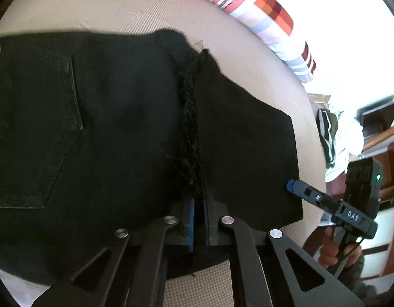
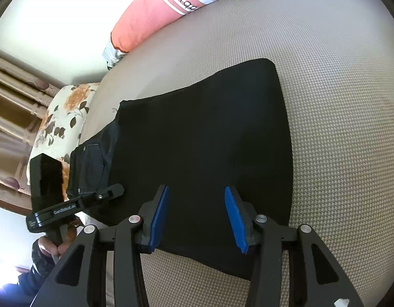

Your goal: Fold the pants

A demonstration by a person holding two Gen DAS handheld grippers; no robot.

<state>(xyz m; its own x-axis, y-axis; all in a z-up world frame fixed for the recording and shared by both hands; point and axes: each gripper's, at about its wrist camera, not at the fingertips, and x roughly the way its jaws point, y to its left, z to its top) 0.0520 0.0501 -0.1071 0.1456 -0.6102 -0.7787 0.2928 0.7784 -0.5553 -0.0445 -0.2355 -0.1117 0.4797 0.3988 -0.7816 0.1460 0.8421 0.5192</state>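
- The black pants (image 2: 202,138) lie flat on a beige woven mattress (image 2: 337,102), already doubled over, with the leg section laid across the seat.
- The left gripper (image 1: 199,220) is pinched on the frayed hem edge (image 1: 190,117) near the pants' middle, probably to keep that layer in place or to lift it for another fold.
- The right gripper (image 2: 200,215) hovers with its blue pads spread wide over the near edge of the folded cloth, holding nothing (likely about to take a corner).
- Only the left wrist view shows the back pocket (image 1: 43,133) and the frayed hem.
- Only the right wrist view shows the fold's smooth outline and a floral pillow (image 2: 61,117) beyond.
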